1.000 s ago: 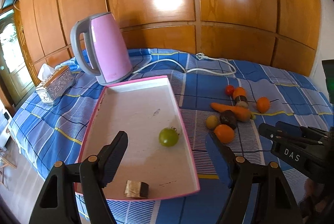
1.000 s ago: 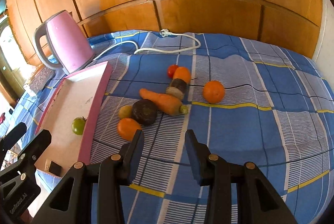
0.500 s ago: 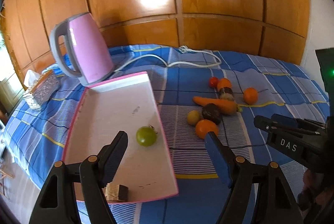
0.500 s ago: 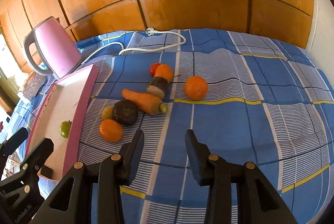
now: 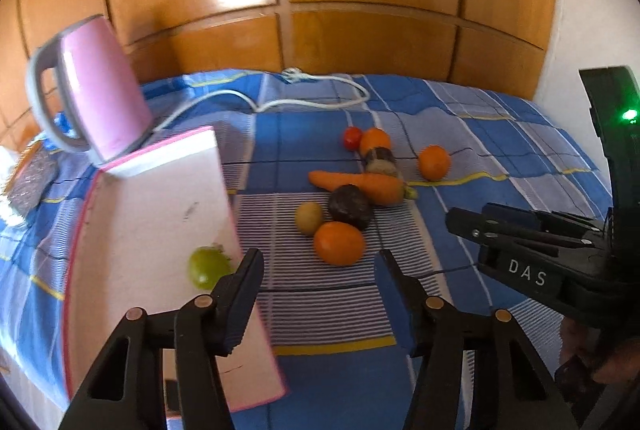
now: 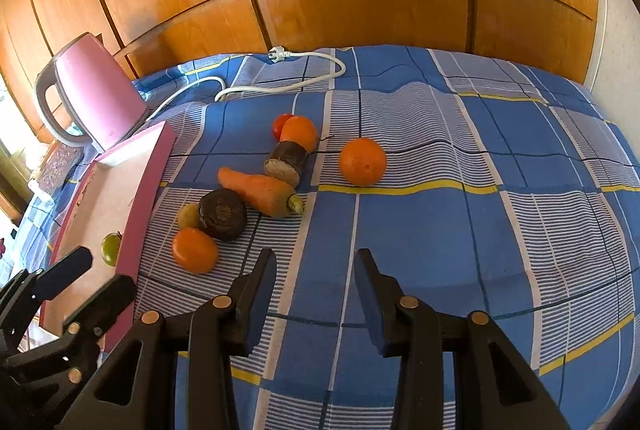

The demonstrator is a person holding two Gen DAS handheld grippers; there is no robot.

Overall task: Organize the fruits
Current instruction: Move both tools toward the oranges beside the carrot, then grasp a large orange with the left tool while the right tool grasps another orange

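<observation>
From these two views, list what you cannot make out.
- Green fruit in the pink tray: left wrist view blurred; in the right wrist view the tray wall hides part of it.
- Small yellow-green fruit: right wrist view, half behind the dark round item.
- Red tomato: partly behind an orange.
- Tray's near end: left gripper covers it.

1. The left hand-held gripper [image 5: 318, 272] hangs with its black jaws spread and nothing between them, above the blue checked bedspread [image 5: 500, 133].
2. A round orange fruit [image 5: 339, 243] lies just beyond the jaws at 12 o'clock.
3. A white, pink-rimmed rectangular tray [image 5: 140, 230] sits at 9 o'clock, holding a green round fruit [image 5: 206, 267].
4. A pink electric kettle [image 5: 94, 89] stands at 10 o'clock.
5. The right hand-held gripper [image 5: 460, 224] is at 3 o'clock.
</observation>
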